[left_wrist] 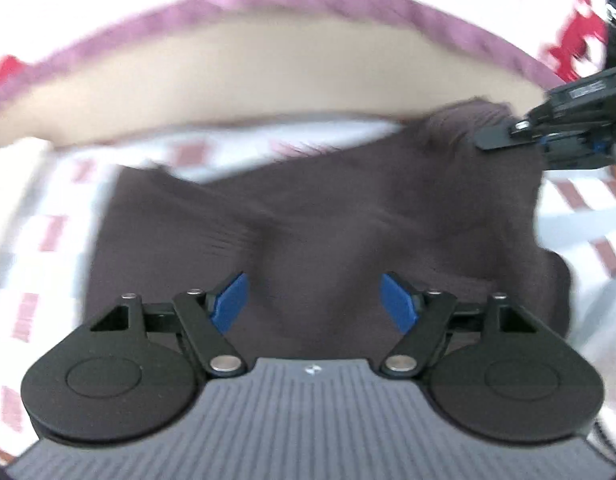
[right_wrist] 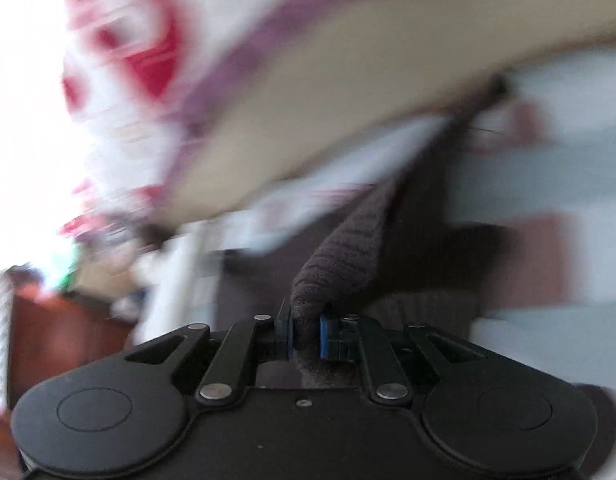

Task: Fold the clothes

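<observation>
A dark brown knitted garment (left_wrist: pixel 319 216) lies spread on a white sheet with red-brown blocks (left_wrist: pixel 48 236). My left gripper (left_wrist: pixel 313 300) hovers over its near part, blue pads wide apart and nothing between them. My right gripper (left_wrist: pixel 495 140) enters from the right in the left wrist view and holds the garment's far right corner. In the right wrist view my right gripper (right_wrist: pixel 306 338) is shut on a bunched ribbed fold of the brown garment (right_wrist: pixel 339 264), which rises from the pads.
A beige panel with a purple border (left_wrist: pixel 268 76) runs behind the sheet. White fabric with red print (right_wrist: pixel 148 52) lies beyond it. A reddish-brown piece of furniture (right_wrist: pixel 56 340) shows at the lower left of the right wrist view. Both views are motion-blurred.
</observation>
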`<state>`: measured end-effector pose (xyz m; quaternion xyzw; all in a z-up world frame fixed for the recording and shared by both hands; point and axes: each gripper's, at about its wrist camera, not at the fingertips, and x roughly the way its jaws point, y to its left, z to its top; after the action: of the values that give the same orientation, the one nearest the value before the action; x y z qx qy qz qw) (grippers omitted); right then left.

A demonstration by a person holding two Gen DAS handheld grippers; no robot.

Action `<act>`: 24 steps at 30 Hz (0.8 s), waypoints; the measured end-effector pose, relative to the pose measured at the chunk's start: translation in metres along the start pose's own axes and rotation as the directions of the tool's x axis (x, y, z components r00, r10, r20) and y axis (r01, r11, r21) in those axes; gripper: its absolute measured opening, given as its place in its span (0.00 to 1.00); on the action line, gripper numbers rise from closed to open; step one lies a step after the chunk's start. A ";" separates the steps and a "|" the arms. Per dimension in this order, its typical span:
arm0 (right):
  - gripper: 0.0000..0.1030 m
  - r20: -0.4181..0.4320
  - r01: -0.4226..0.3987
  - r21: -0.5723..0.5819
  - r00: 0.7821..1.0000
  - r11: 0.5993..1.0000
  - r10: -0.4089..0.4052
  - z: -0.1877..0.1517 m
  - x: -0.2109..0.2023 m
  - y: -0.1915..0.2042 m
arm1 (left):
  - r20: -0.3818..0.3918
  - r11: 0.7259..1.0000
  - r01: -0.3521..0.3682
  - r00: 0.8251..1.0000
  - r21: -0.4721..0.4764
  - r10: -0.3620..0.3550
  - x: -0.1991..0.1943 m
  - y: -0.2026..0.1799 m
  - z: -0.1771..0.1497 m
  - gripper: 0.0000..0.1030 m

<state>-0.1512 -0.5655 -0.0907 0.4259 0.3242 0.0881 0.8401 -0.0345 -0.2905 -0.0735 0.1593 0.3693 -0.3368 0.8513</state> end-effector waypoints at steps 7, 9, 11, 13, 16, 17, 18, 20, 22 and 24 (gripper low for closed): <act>0.14 -0.135 -0.236 -0.129 0.966 0.963 0.219 -0.029 0.136 0.106 | -0.056 0.917 0.021 0.997 -0.399 -0.047 0.023 0.087 -0.053 0.68; 0.14 -0.143 -0.273 -0.118 0.956 0.955 0.255 -0.043 0.162 0.098 | -0.055 0.860 0.054 0.994 -0.507 -0.095 0.031 0.109 -0.071 0.66; 0.14 -0.173 -0.270 -0.072 0.951 0.960 0.255 -0.059 0.176 0.083 | -0.051 0.828 0.074 0.991 -0.556 -0.122 0.039 0.117 -0.086 0.65; 0.14 -0.191 -0.256 -0.063 0.952 0.965 0.240 -0.072 0.178 0.079 | -0.030 0.841 0.083 0.993 -0.535 -0.117 0.040 0.115 -0.091 0.65; 0.14 -0.202 -0.258 -0.059 0.949 0.964 0.242 -0.078 0.177 0.078 | -0.022 0.849 0.081 0.994 -0.522 -0.109 0.037 0.111 -0.090 0.65; 0.14 -0.200 -0.263 -0.055 0.948 0.963 0.247 -0.077 0.177 0.079 | -0.017 0.846 0.084 0.994 -0.526 -0.110 0.032 0.112 -0.089 0.65; 0.14 -0.197 -0.267 -0.052 0.947 0.962 0.252 -0.076 0.177 0.080 | -0.005 0.845 0.088 0.994 -0.527 -0.107 0.024 0.114 -0.088 0.65; 0.14 -0.185 -0.274 -0.054 0.948 0.960 0.260 -0.073 0.175 0.082 | 0.037 0.845 0.098 0.995 -0.525 -0.092 0.004 0.117 -0.087 0.65; 0.14 -0.173 -0.280 -0.071 0.949 0.958 0.264 -0.071 0.169 0.082 | 0.064 0.843 0.096 0.995 -0.529 -0.073 -0.012 0.119 -0.089 0.66; 0.14 -0.163 -0.269 -0.098 0.954 0.958 0.251 -0.069 0.166 0.086 | 0.065 0.825 0.099 0.995 -0.557 -0.075 -0.021 0.123 -0.096 0.65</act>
<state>-0.0545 -0.3961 -0.1312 0.4063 0.3213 0.2487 0.8184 -0.0097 -0.1424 -0.1199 -0.1205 0.4415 -0.2556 0.8516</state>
